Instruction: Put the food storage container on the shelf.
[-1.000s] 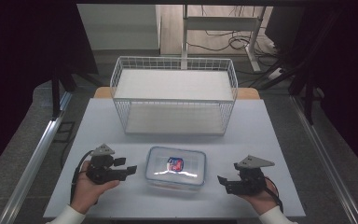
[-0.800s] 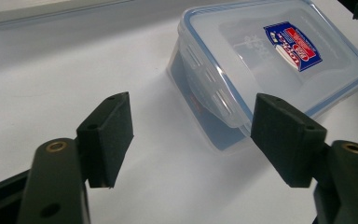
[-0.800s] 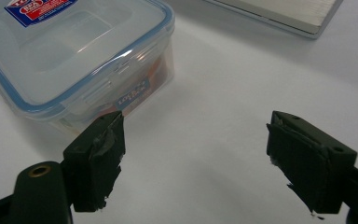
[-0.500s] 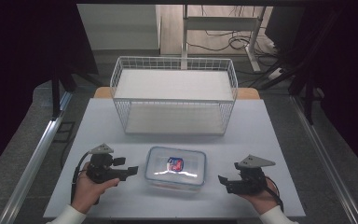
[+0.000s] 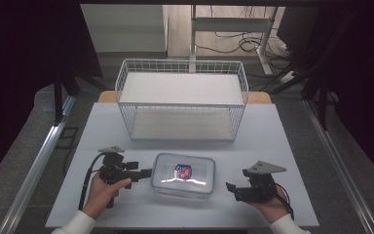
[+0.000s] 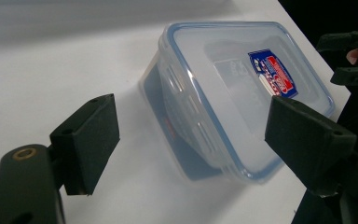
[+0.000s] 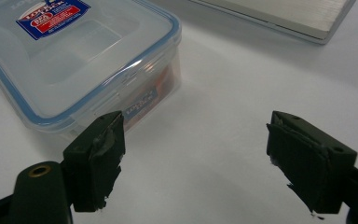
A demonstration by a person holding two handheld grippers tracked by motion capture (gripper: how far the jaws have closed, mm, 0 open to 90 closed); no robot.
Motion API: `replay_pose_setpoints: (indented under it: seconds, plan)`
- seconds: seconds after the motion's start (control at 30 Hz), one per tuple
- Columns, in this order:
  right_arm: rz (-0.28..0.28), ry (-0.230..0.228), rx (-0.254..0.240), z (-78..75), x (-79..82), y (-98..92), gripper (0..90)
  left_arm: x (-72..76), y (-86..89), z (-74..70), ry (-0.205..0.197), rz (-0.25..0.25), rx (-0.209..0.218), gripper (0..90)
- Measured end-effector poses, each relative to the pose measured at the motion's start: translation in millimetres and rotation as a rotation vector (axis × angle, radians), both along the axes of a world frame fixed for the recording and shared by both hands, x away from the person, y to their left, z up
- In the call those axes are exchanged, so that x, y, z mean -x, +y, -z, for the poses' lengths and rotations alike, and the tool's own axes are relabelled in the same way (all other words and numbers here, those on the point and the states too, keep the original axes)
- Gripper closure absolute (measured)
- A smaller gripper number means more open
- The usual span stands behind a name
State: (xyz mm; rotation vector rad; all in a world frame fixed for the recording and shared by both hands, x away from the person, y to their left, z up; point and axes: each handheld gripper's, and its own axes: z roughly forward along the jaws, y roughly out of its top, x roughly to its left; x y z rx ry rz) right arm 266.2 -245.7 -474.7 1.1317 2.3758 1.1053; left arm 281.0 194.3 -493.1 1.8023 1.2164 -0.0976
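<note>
On the left, the left gripper (image 5: 148, 173) rests low over the white bench (image 5: 282, 146), held in the person's left hand (image 5: 102, 191), its tip just beside the left end of the clear plastic container (image 5: 183, 175). Its fingers (image 6: 89, 140) have just been opening and now stand wide; in the left gripper view they frame the container's near end without pressing on it, so nothing is gripped.

The container sits on the bench near its front edge, midway between the two grippers, its lid with a blue seal closed and a red and blue label (image 5: 183, 171) on top. Behind it, farther back on the bench, stands a white wire basket (image 5: 182, 100).

On the right, the right gripper (image 5: 229, 186) is held in the right hand (image 5: 270, 204), near the container's right end but apart from it. Its fingers (image 7: 98, 154) stand wide with only bare bench between them; the container's corner lies just beyond the left finger.
</note>
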Motion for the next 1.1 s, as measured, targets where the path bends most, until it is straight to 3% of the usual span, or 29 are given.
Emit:
replay_pose_setpoints:
  seconds: [0.17, 0.33, 0.63, 0.87, 1.1]
  plan:
    - [-0.005, 0.002, -0.007, 0.6, -0.5, 1.9, 19.4, -15.5, -7.6, 9.6, 0.057, 0.062, 0.062, 16.4]
    - [-0.014, 0.019, -0.044, -0.4, -0.6, 3.4, 19.3, -26.0, -17.4, 14.7, 0.084, 0.084, 0.081, 16.2]
    - [-0.015, 0.023, -0.049, -0.7, -0.7, 2.4, 19.2, -35.2, -25.6, 25.4, 0.146, 0.142, 0.104, 19.0]
    - [-0.053, 0.174, -0.224, 3.5, -10.0, 8.0, 15.7, -34.0, -23.3, 24.8, 0.15, 0.158, 0.112, 28.3]
    - [-0.064, 0.288, -0.285, 16.9, -26.0, 30.7, 13.7, -34.3, -20.5, 25.6, 0.161, 0.162, 0.121, 31.2]
